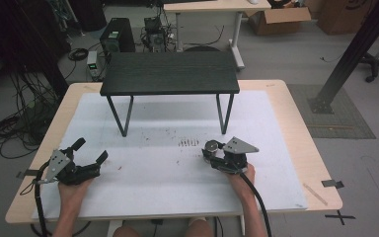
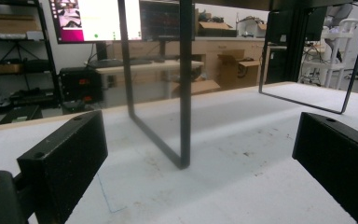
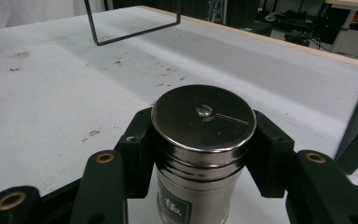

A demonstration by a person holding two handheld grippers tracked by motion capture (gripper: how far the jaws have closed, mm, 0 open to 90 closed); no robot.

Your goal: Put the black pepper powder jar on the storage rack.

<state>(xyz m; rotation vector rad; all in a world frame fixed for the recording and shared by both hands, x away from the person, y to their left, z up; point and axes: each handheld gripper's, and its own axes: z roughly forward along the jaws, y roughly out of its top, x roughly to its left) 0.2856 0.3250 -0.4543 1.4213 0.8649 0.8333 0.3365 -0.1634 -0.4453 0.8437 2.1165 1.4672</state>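
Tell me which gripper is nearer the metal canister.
Right. The right gripper is shut on the metal canister, jaws pressing its sides. The left gripper sits open far across the white mat, nothing between its jaws.

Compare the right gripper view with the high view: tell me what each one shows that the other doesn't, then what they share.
Right gripper view: the lid's small knob, dark label print low on the steel tin, and both pads clamped on its sides. High view: the whole black shelf, the left gripper with jaws open on nothing, both forearms, and the floor with cables. Shared: the tin in the right gripper, the white mat, and the shelf's legs.
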